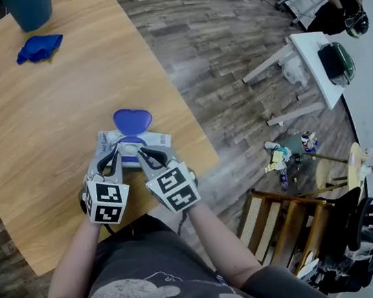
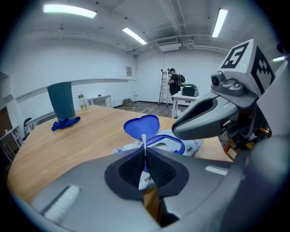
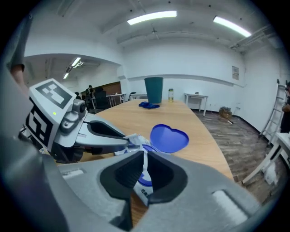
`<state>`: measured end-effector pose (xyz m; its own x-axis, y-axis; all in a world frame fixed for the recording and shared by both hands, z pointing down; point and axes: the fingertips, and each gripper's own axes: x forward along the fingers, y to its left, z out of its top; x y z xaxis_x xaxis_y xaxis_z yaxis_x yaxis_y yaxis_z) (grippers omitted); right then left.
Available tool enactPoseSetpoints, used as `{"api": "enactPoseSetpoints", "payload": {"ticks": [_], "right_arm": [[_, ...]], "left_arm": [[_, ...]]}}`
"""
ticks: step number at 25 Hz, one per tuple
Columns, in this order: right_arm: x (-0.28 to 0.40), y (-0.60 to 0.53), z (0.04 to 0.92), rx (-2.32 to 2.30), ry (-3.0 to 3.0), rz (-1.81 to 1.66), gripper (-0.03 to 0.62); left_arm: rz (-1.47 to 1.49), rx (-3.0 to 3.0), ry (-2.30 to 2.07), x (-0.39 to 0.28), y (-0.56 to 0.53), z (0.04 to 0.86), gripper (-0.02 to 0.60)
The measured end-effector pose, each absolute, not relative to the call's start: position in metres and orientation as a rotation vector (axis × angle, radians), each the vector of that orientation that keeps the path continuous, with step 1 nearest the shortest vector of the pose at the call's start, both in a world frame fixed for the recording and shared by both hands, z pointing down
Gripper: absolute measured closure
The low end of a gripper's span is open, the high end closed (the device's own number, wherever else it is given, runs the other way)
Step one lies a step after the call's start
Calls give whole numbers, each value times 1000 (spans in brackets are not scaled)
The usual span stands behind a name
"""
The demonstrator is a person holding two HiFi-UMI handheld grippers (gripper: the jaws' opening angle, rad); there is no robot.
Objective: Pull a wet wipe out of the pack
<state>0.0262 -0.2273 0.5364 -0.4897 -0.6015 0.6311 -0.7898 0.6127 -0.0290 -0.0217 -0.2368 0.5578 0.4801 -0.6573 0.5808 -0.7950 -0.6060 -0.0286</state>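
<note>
The white wet-wipe pack [image 1: 161,140] lies near the front edge of the wooden table [image 1: 43,117], its blue heart-shaped lid [image 1: 132,120] flipped open away from me. My left gripper [image 1: 116,154] is shut on the pack's crumpled near edge [image 2: 145,141], which sticks up between the pads. Beside it, my right gripper [image 1: 142,151] is shut on a thin white strip [image 3: 145,158] that rises over the blue opening ring; it looks like a wipe. The right gripper view shows the left gripper [image 3: 129,141] pinching the pack [image 3: 144,192]. The left gripper view shows the lid [image 2: 142,126] and the right gripper [image 2: 176,132].
A teal bin [image 1: 30,8] and a crumpled blue cloth [image 1: 39,47] sit at the table's far end. The table's right edge runs close to the pack. On the floor to the right stand wooden chairs [image 1: 288,227] and a white table [image 1: 312,57] with a person [image 1: 339,11] by a ladder.
</note>
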Motion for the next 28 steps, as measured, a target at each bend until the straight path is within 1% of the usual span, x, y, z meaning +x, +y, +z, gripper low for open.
{"api": "enactPoseSetpoints", "payload": {"ticks": [1,3,5,9,15,23,25,26,28], "right_arm": [[18,-229,540,1060,-2246,417,571],[5,-233,551,1007,-2213,420,528],[-1,-236,562,979,-2161,414,508],[2,-238,581,929,-2068,382,496],[0,-240,590,885,-2024,359,496],[0,-244,594,903,-1989,429,534],[0,-245,593,917,-1995,444,553],[1,-245,593,928,-1998,447,577],[2,-245,591,941,-2004,447,583]], "left_arm": [[805,2491,-1230,-20,-237,557,556],[791,2501,-1210,-18,-236,555,556],[781,2504,-1200,-18,-236,556,556],[777,2509,-1173,-18,-237,558,555],[771,2496,-1123,-16,-233,565,555],[755,2471,-1115,-17,-231,569,555],[753,2467,-1121,-18,-231,569,555],[750,2467,-1123,-19,-232,568,555],[748,2470,-1123,-19,-232,567,555]]}}
